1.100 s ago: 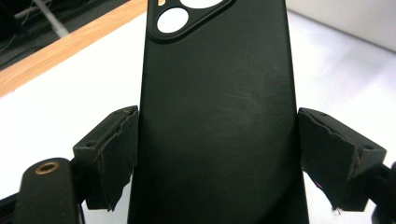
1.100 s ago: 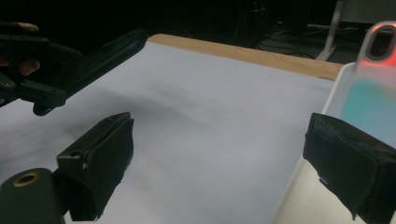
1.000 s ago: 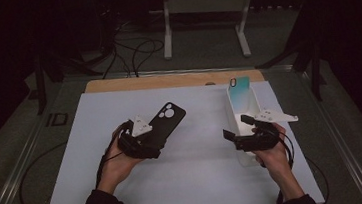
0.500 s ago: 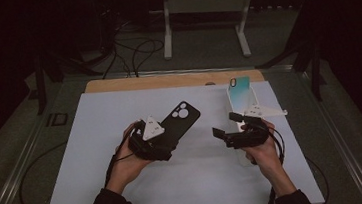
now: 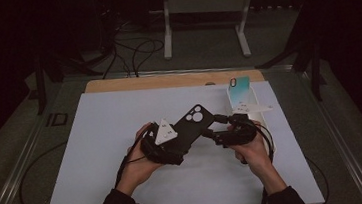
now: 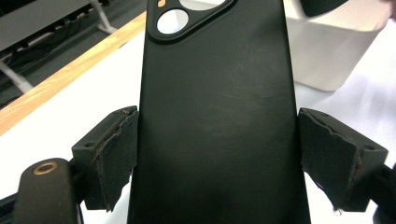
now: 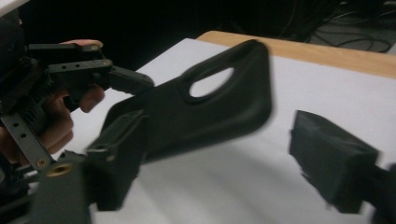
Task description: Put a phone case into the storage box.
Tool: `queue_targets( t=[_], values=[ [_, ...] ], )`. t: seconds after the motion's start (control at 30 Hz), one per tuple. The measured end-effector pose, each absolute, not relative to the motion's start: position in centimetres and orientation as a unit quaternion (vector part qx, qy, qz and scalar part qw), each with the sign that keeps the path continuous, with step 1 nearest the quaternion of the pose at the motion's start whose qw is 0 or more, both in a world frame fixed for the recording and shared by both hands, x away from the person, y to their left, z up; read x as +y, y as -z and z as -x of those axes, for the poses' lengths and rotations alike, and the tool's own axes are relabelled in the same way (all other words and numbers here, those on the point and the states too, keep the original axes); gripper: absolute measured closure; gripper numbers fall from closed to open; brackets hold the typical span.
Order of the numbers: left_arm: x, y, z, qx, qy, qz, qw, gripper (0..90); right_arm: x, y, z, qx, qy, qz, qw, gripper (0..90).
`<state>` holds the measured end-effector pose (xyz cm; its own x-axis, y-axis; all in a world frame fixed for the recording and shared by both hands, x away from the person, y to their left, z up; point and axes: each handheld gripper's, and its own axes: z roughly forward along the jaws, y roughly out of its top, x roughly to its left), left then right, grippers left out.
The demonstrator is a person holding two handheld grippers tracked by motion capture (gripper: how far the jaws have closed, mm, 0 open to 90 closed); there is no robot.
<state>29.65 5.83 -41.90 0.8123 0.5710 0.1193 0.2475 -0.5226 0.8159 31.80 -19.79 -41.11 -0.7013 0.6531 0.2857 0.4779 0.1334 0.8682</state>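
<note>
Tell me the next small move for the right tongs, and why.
Probably ease the right tongs forward until the camera end of the black phone case sits between the pads, then finish closing. The left tongs grip the case by its sides. The right jaws have just been closing, yet one pad is clear of the case.

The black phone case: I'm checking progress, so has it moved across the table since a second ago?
Yes. The black phone case, clamped in the left gripper, has shifted rightward, toward the white bin.
</note>
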Motion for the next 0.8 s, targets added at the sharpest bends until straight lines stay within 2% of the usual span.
queue_targets(
  t=[0.2, 0.33, 0.37, 0.53, 0.57, 0.63, 0.67, 0.8],
  values=[
    [5.2, 42.0, -29.5, 0.236, -0.186, -0.852, 0.429, 16.0, -19.2, 41.3, -32.0, 0.748, -0.542, -0.380, 0.047, 47.1],
    [5.1, 42.1, -29.5, 0.237, -0.186, -0.852, 0.427, 15.9, -18.9, 41.4, -32.0, 0.747, -0.544, -0.381, 0.031, 52.7],
    [5.0, 42.2, -29.5, 0.238, -0.186, -0.852, 0.427, 15.8, -18.7, 41.4, -32.0, 0.744, -0.549, -0.380, 0.016, 57.4],
    [4.9, 42.2, -29.5, 0.238, -0.186, -0.852, 0.427, 15.8, -18.4, 41.5, -32.0, 0.745, -0.551, -0.375, 0.006, 61.9],
    [4.6, 42.4, -29.5, 0.237, -0.183, -0.854, 0.426, 15.8, -17.9, 41.5, -32.0, 0.746, -0.554, -0.369, -0.002, 69.0],
    [4.6, 42.4, -29.5, 0.237, -0.183, -0.854, 0.426, 15.8, -17.8, 41.5, -32.0, 0.746, -0.555, -0.369, -0.005, 69.0],
    [4.6, 42.4, -29.4, 0.236, -0.182, -0.854, 0.426, 15.7, -17.6, 41.5, -32.0, 0.746, -0.558, -0.363, -0.011, 75.9],
    [4.6, 42.5, -29.4, 0.234, -0.184, -0.856, 0.423, 15.3, -17.4, 41.4, -31.8, 0.747, -0.558, -0.362, -0.012, 78.1]
  ],
)
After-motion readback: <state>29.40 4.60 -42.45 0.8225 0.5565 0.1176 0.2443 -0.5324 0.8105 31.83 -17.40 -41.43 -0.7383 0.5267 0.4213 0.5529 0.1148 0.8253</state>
